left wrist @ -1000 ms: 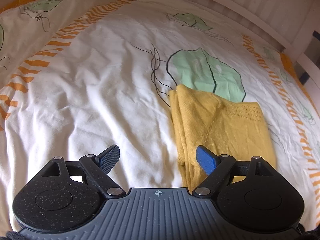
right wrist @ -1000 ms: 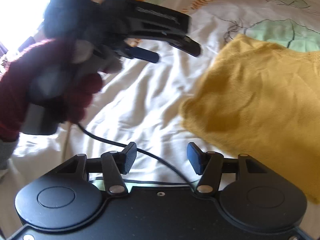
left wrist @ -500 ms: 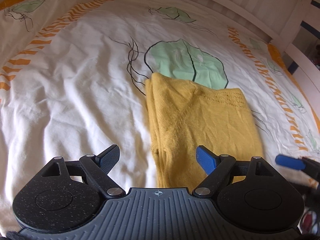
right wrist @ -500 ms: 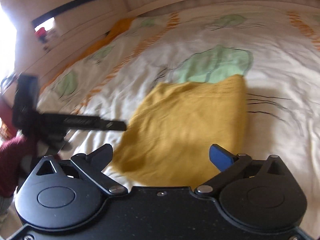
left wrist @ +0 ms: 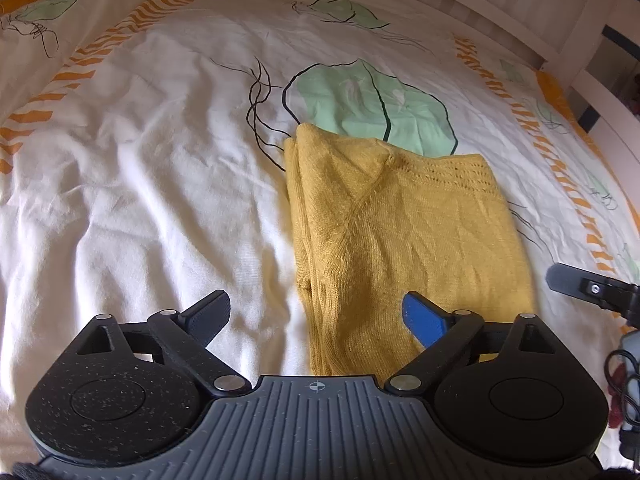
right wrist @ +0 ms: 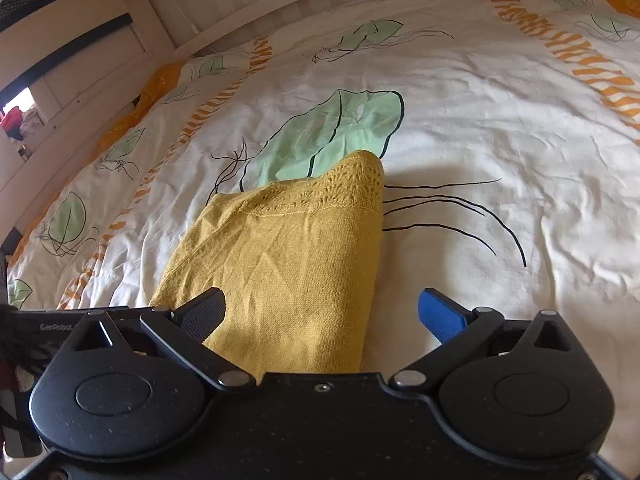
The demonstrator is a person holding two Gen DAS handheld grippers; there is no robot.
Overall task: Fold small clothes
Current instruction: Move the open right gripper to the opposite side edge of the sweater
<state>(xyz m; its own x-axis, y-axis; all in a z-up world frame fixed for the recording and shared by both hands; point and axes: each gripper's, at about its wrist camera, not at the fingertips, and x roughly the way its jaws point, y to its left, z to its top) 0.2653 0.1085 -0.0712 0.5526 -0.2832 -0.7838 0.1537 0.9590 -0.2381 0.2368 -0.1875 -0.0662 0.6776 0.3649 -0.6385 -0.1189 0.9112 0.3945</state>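
A yellow knitted garment point(left wrist: 400, 232) lies folded flat on the white patterned bedcover point(left wrist: 140, 184). My left gripper point(left wrist: 316, 314) hovers over the garment's near left edge; its jaws are opening, and the pads press on nothing. The same yellow garment point(right wrist: 296, 264) fills the middle of the right wrist view, lace trim at its far end. My right gripper point(right wrist: 322, 314) stands wide open over the garment's near right edge, and its fingers grip nothing. The right gripper's finger point(left wrist: 576, 284) pokes in at the right edge of the left wrist view.
The bedcover carries green leaf prints point(left wrist: 372, 108) and orange stripes point(left wrist: 560, 168). A white slatted bed frame point(right wrist: 132, 36) runs along the far side and the left. The left gripper's body point(right wrist: 44, 326) shows at the left edge of the right wrist view.
My right gripper has swung from beside the left gripper round to the garment's right side and opened wide. My left gripper shifted slightly along the left edge and opened a little more.
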